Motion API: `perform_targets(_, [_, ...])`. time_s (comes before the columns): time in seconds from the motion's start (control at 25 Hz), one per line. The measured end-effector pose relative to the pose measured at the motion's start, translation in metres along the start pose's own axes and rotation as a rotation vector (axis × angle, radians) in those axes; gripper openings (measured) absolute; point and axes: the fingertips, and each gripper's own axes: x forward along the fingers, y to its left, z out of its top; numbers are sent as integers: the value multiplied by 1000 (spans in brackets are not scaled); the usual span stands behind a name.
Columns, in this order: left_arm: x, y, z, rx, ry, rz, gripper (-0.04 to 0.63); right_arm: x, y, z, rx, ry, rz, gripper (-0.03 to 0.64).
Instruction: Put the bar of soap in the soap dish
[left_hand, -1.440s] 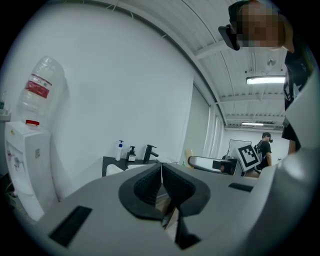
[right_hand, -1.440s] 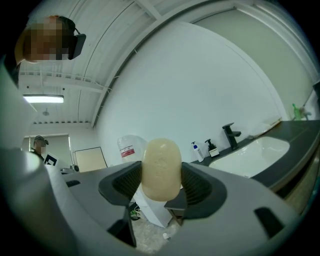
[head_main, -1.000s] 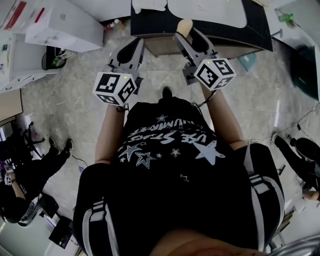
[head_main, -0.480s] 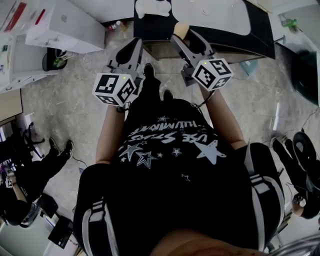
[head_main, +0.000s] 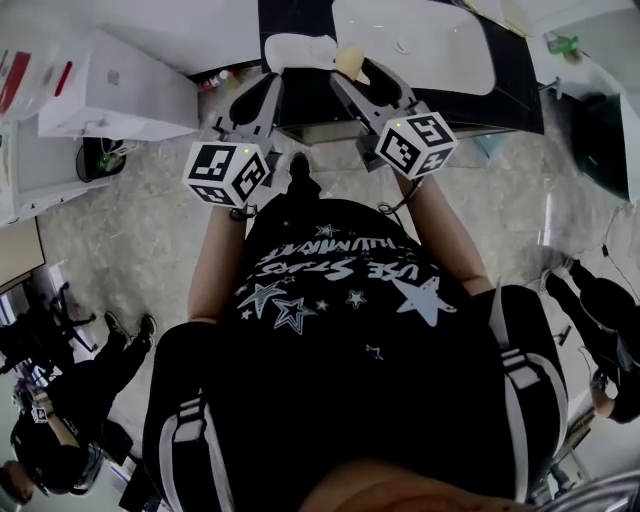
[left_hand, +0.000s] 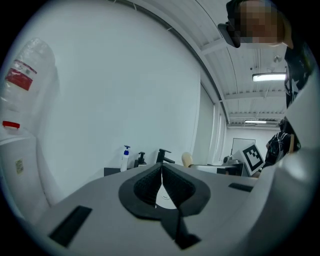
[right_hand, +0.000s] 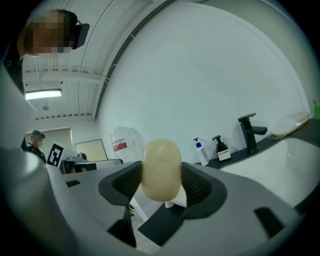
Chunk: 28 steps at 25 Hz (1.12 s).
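A pale cream bar of soap (right_hand: 161, 170) stands upright between the jaws of my right gripper (right_hand: 161, 181), which is shut on it. In the head view the soap (head_main: 347, 61) is over the front edge of a black counter (head_main: 515, 75). Just to its left on the counter lies a white dish-like object (head_main: 298, 50), which may be the soap dish. My left gripper (head_main: 264, 92) is beside it, short of the counter edge. In the left gripper view its jaws (left_hand: 161, 169) are shut with nothing between them.
A white sink basin (head_main: 420, 42) is set in the counter, with a black faucet (right_hand: 249, 132) and two pump bottles (right_hand: 201, 151) at the wall. White cabinets (head_main: 110, 85) stand at the left. Other people (head_main: 70, 390) are on the floor around me.
I have stepped toward the counter. Both grippers moved forward and the soap now reaches over the counter's front edge, near the white dish-like object. The grips are unchanged.
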Motion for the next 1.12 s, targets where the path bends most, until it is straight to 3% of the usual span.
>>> perform_targets(0.36, [39, 59, 5, -9, 19, 0, 12, 72, -20, -2, -131, 96, 18, 253])
perform_targets(0.72, [60, 111, 1, -16, 49, -29, 12, 128, -30, -33, -247, 225, 95, 253])
perform_targets(1.12, [80, 144, -14, -46, 99, -68, 12, 149, -44, -65, -372, 400, 154, 254])
